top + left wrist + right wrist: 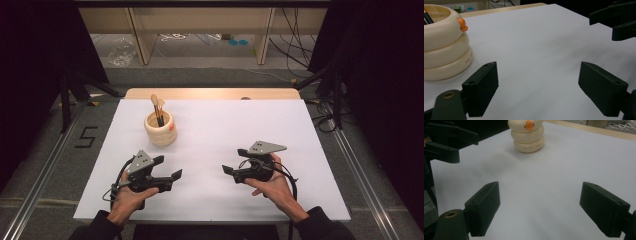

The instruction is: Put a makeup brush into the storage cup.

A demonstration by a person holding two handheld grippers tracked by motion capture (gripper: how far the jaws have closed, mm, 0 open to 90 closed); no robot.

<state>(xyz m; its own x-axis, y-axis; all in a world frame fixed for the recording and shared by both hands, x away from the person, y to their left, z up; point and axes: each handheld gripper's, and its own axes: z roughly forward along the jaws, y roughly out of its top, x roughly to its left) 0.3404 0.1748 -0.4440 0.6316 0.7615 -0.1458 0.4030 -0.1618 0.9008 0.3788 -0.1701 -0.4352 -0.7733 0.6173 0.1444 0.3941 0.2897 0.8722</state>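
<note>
While both jaws gape empty, left gripper (172,179) and right gripper (228,172) face across bare white table (225,125); cream ringed holder (160,129) with brushes (158,107) stands beyond, well apart.

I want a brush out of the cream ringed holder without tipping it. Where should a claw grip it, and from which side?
Grip the wooden brush handles where they stick out above the cream ring-stacked holder, coming from above. They stand nearly upright, leaning slightly left, and the holder's rim hides their lower parts. The left claw is probably nearer.
</note>
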